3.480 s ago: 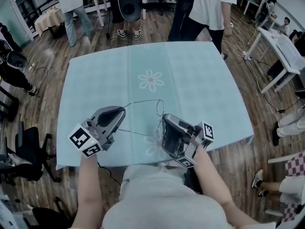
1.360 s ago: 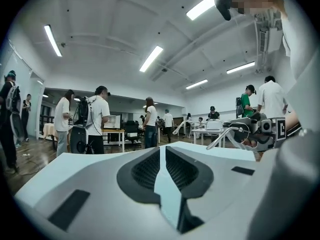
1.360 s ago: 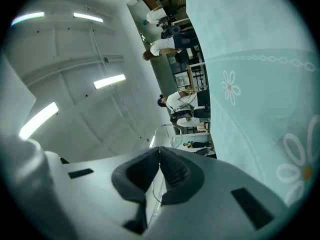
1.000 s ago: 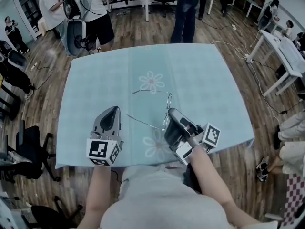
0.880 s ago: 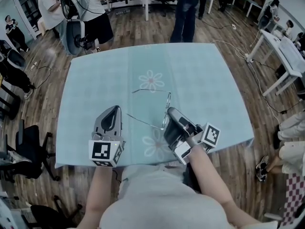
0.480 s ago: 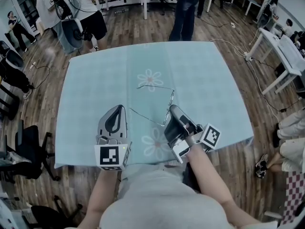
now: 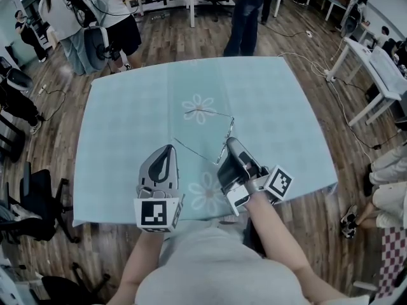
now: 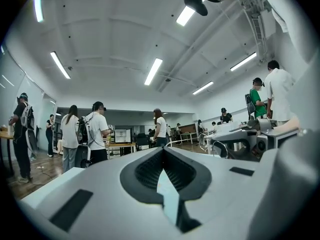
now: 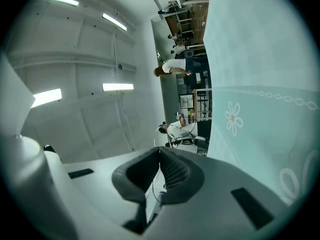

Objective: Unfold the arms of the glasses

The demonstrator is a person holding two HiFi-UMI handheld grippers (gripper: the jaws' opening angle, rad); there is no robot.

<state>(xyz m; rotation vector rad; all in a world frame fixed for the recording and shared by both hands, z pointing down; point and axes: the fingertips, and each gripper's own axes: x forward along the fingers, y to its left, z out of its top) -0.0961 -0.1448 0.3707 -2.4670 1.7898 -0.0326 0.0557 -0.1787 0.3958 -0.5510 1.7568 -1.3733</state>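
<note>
Thin wire-framed glasses hang just above the pale blue tablecloth. One arm reaches left toward my left gripper and the other points away over the flower print. My right gripper is shut on the frame near a lens. In the right gripper view the jaws are closed, with the fine wire running out from their tip. My left gripper is shut and holds nothing, its tip close to the end of the near arm. The left gripper view shows the closed jaws and the right gripper to the side.
The table's front edge runs just under both hands. Several people stand beyond the far side on the wooden floor. Black chairs are at the left and white desks at the right.
My left gripper has slid right, nearer to the glasses and the right gripper, staying shut. The glasses stay in the right gripper and have barely moved.
</note>
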